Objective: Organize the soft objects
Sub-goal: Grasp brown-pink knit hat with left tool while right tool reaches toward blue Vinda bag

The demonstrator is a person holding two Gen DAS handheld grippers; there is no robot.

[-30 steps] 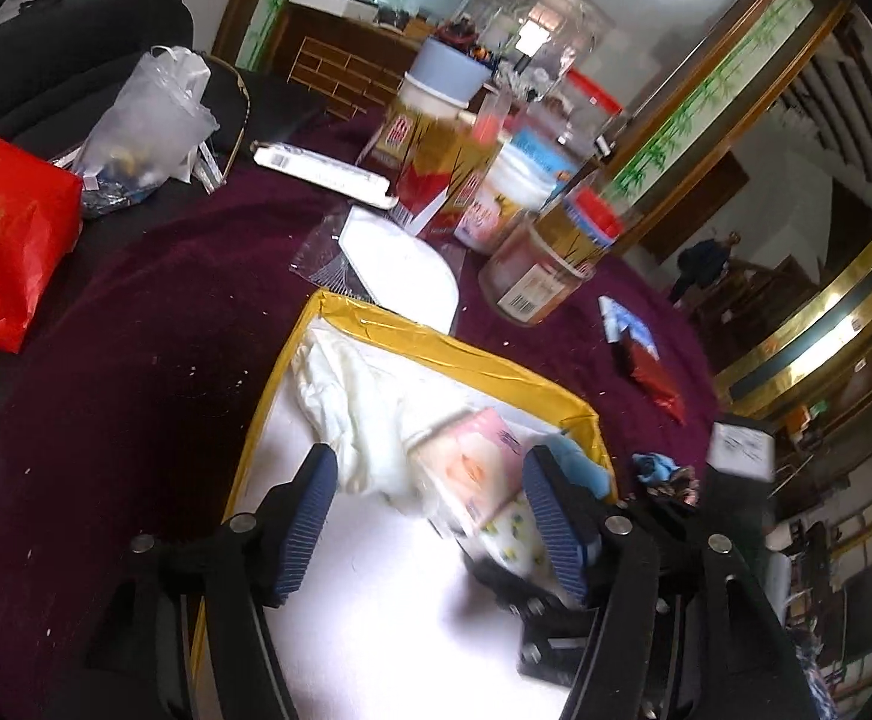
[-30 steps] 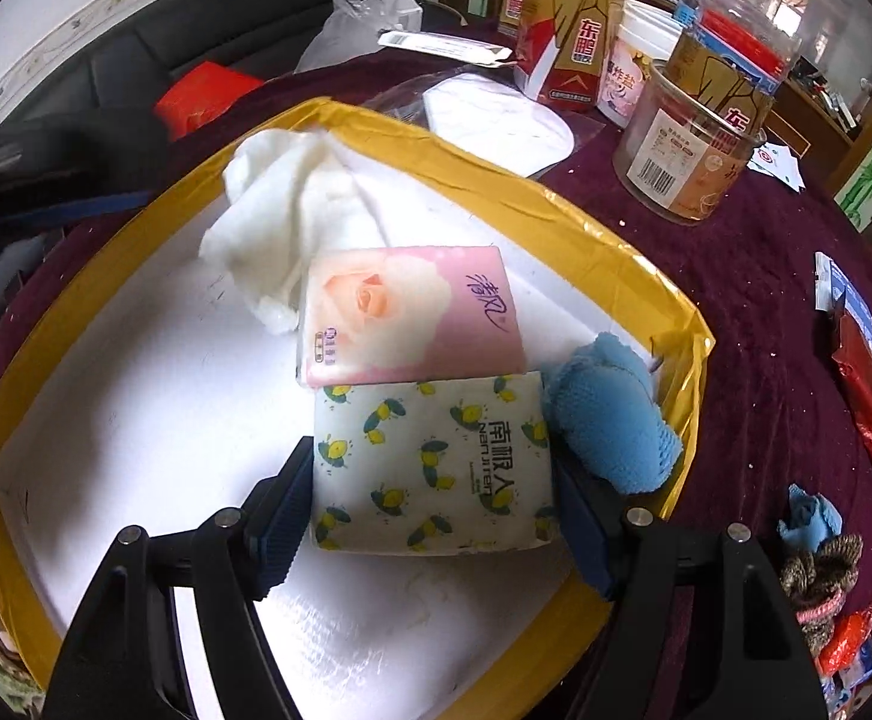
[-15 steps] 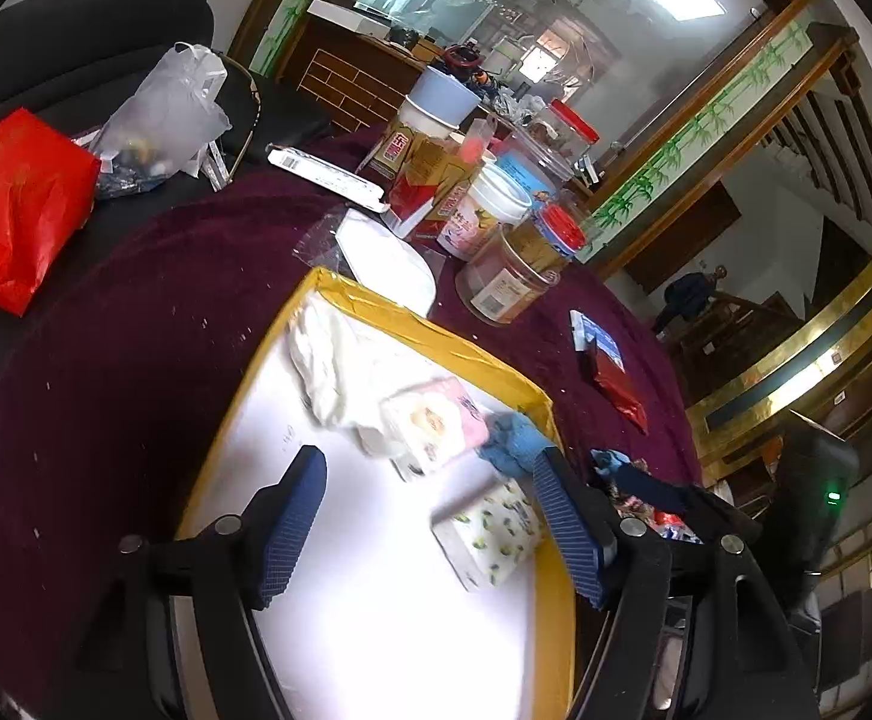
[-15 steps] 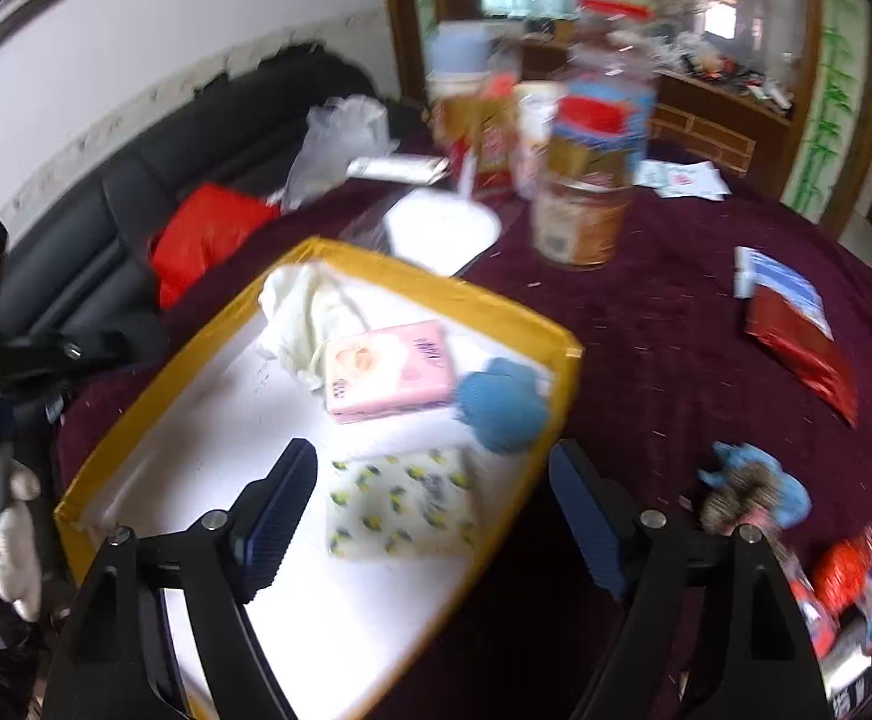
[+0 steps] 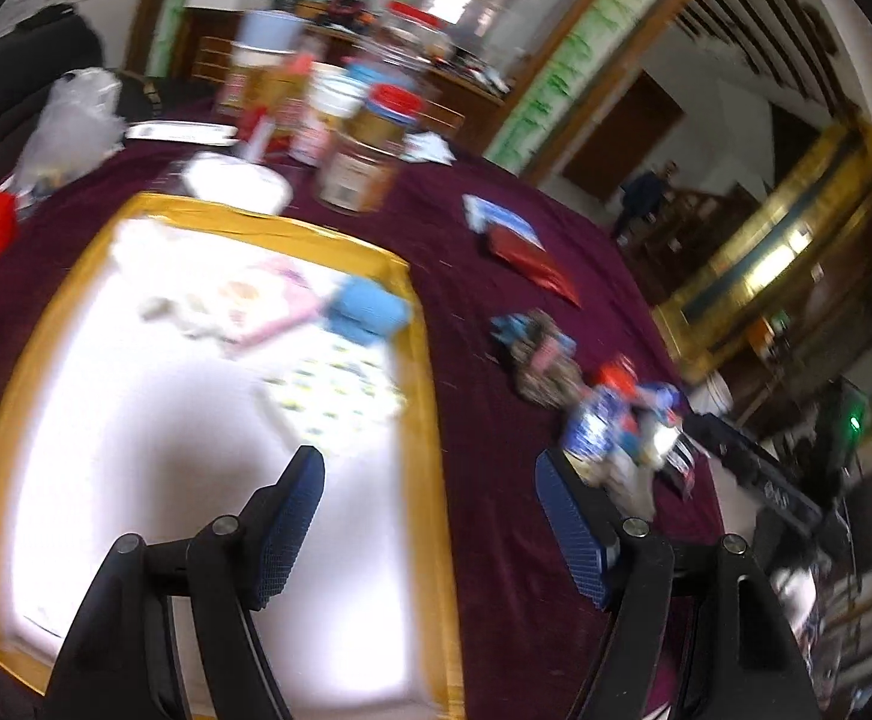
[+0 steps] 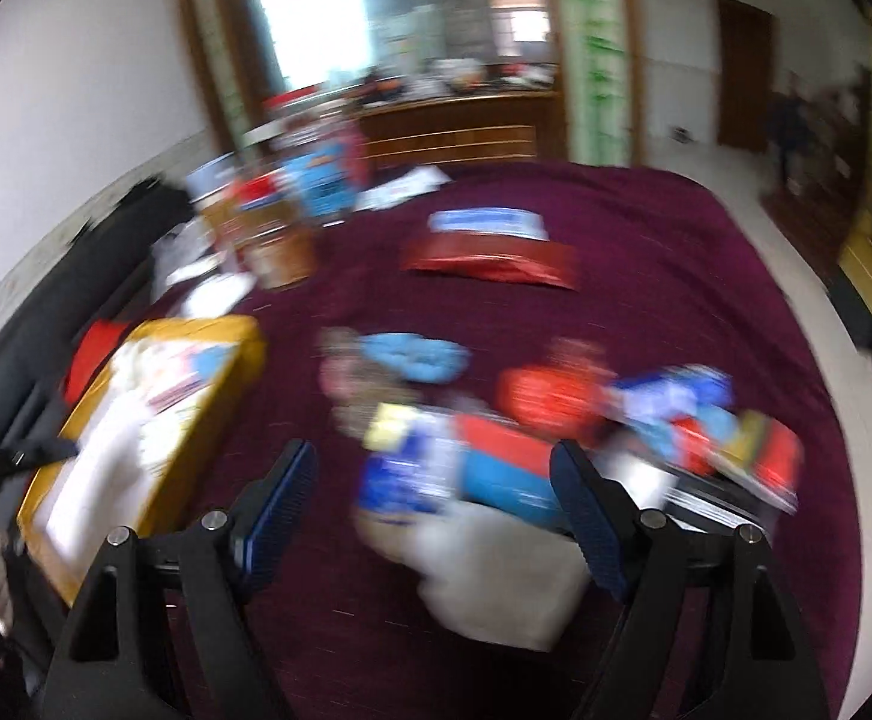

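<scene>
My left tool [image 5: 426, 516] hangs with its blue-padded jaws spread and nothing between them, straddling the 3 o'clock rim of the yellow-edged white tray [image 5: 426, 360] on the maroon-clothed table [image 5: 496, 228]. Inside the tray lie a white crumpled cloth [image 5: 153, 252] at 11 o'clock, a pink tissue pack [image 5: 255, 300] beside it, a blue fuzzy bundle [image 5: 366, 309] touching the pink pack's right end, and a lemon-print tissue pack [image 5: 333, 396] just below.

My right tool [image 6: 432, 507] is likewise spread wide and empty, over a blurred heap of colourful packets [image 6: 472, 468] and a white soft lump [image 6: 496, 570] at 6 o'clock. A light-blue fuzzy ring [image 6: 414, 355] sits at 12 o'clock of the heap; the tray shows at 9 o'clock. Both views are motion-smeared.
</scene>
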